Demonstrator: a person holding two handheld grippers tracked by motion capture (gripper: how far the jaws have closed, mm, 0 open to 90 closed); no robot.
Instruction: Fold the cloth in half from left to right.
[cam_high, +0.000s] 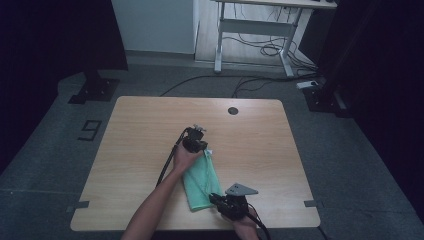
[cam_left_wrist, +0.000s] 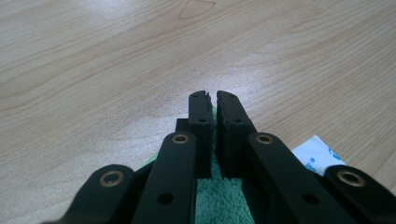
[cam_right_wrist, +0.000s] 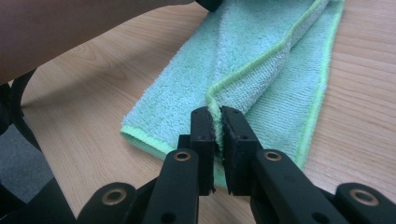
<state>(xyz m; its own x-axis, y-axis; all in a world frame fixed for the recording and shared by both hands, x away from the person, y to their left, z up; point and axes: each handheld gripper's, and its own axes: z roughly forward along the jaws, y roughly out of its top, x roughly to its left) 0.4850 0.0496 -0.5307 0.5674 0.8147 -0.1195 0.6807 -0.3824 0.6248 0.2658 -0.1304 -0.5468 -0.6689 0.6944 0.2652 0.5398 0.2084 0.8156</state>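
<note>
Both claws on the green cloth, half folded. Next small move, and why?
Probably lift the right claw slightly and carry its pinched hem across. It grips a folded edge of the green cloth at the near end, the left claw pinches the far end, and the cloth lies in a long strip on the table, so the fold looks unfinished.

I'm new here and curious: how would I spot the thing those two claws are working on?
Look at the wooden table, near its front edge. A folded mint-green cloth with a brighter green hem lies there, stretched between the left claw and the right claw, each pinching an end. It is the one soft, coloured thing on the wood.
</note>
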